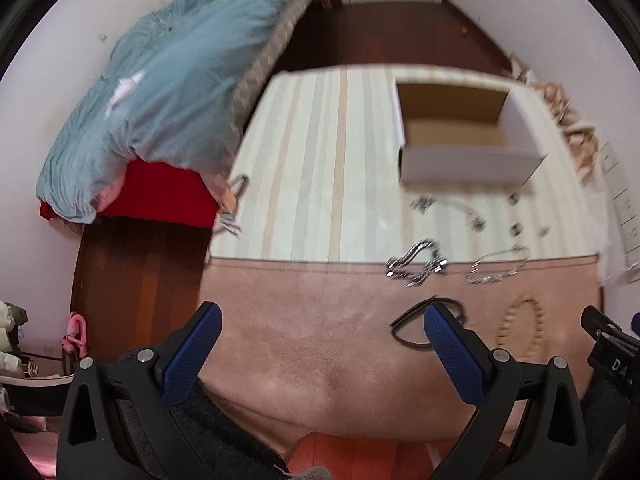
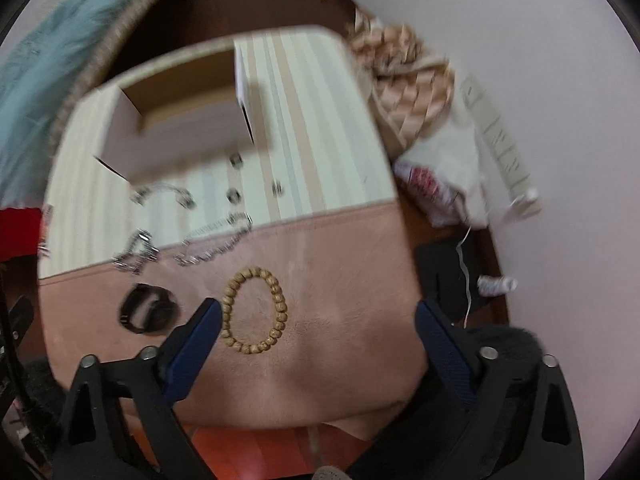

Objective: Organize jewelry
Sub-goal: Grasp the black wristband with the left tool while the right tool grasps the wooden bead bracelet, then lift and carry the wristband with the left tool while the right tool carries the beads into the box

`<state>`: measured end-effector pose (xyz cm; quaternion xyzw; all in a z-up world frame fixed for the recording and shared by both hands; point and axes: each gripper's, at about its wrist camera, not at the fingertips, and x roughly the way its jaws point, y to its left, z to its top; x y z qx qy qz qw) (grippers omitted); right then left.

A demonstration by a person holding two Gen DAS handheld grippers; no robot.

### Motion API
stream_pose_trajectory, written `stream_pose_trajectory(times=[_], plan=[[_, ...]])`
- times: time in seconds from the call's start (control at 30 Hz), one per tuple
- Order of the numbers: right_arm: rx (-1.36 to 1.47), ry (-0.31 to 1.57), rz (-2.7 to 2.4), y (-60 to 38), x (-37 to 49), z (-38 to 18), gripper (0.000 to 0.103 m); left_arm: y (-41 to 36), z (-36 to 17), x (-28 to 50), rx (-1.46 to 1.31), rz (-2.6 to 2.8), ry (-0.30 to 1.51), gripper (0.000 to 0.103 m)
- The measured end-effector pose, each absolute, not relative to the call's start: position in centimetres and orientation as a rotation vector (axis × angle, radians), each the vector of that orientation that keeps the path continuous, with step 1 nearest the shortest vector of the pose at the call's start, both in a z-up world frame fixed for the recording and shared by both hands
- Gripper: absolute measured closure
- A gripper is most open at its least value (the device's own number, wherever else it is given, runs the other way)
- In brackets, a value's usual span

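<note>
Jewelry lies on a pink cloth (image 1: 304,320) and striped cloth (image 1: 320,160). A wooden bead bracelet (image 2: 255,311) lies just ahead of my right gripper (image 2: 318,312), which is open and empty. A black band (image 2: 147,314) lies to its left; it also shows in the left wrist view (image 1: 412,326) by my open, empty left gripper (image 1: 322,316). Silver chains (image 1: 416,268) (image 2: 212,248), a silver bangle (image 1: 460,210) and small rings (image 2: 234,196) lie further off. An open white box (image 1: 468,136) (image 2: 176,120) stands behind them.
A bed with a teal blanket (image 1: 160,92) and red sheet (image 1: 160,192) stands at the left. Patterned fabric (image 2: 404,80) and a white bag (image 2: 444,160) lie on the dark wooden floor (image 1: 132,272) at the right by the wall.
</note>
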<state>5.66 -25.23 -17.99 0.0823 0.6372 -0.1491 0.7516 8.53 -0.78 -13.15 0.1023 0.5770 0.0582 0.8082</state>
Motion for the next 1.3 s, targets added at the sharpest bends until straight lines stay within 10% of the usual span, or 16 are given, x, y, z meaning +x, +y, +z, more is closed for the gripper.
stream_pose_trajectory(times=[0.43, 0.6, 0.87, 1.3], plan=[[0.253, 1.533, -0.288, -24.2, 6.4, -26.3, 0.05, -0.3, -21.1, 10.2, 0.173, 0.042, 1.441, 0.0], [0.248, 1.536, -0.231, -23.5, 6.5, -26.1, 0.093, -1.3, -22.6, 9.9, 0.11, -0.083, 1.481, 0.018], [0.251, 1.559, -0.191, -23.3, 6.6, -26.3, 0.093, -3.1, -23.7, 9.1, 0.141, -0.152, 1.471, 0.085], [0.167, 1.531, -0.187, -22.2, 6.4, -26.2, 0.093, -3.3, -23.7, 9.0, 0.172, -0.172, 1.395, 0.094]])
